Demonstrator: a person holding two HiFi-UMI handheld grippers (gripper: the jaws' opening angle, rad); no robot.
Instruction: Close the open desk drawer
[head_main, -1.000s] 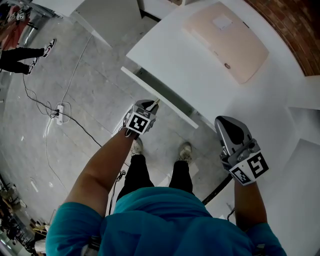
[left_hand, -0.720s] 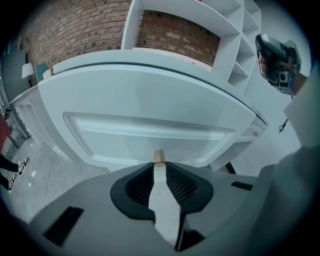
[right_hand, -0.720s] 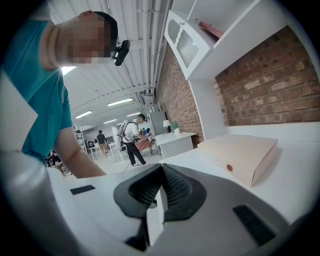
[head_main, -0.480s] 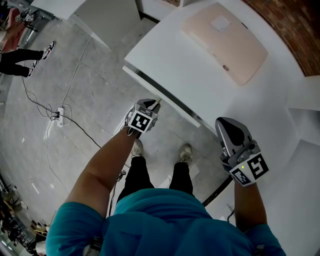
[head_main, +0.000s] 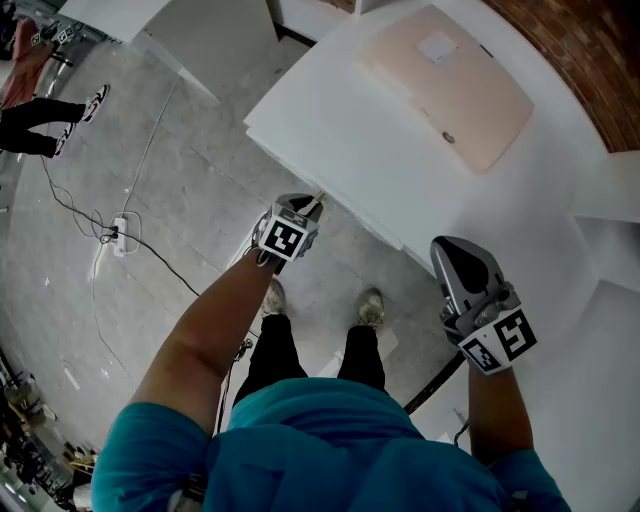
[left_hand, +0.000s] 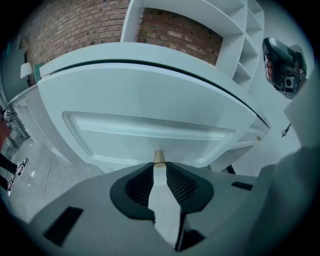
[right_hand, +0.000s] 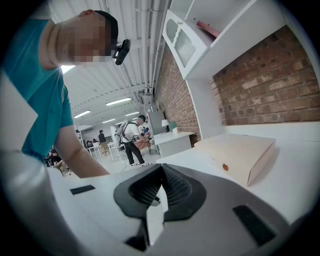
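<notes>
On the floor (head_main: 200, 180) at far left, a cable (head_main: 70, 205) runs to a power strip (head_main: 120, 226), unchanged. Next to the right, the left hand-held gripper (head_main: 317, 201) has moved up toward the surface (head_main: 340, 110) since a second ago. Its jaws are clenched together with nothing between them, and their tips (left_hand: 159, 155) press on the drawer (left_hand: 150, 127).

A second ago the drawer front stood out from the surface's edge with a dark gap behind it. Half a second ago the gap was narrower. Now the drawer (head_main: 352, 214) sits almost flush under the edge, and only a thin dark line shows above its panel in the left gripper view. Its long axis runs along that edge, from upper left to lower right in the head view, with the recessed front facing the person.

Farther right, a flat pink box (head_main: 450, 85) lies on the surface as before. The right hand-held gripper (head_main: 453, 244) has barely shifted above the surface, its jaws (right_hand: 160, 192) closed on nothing.
</notes>
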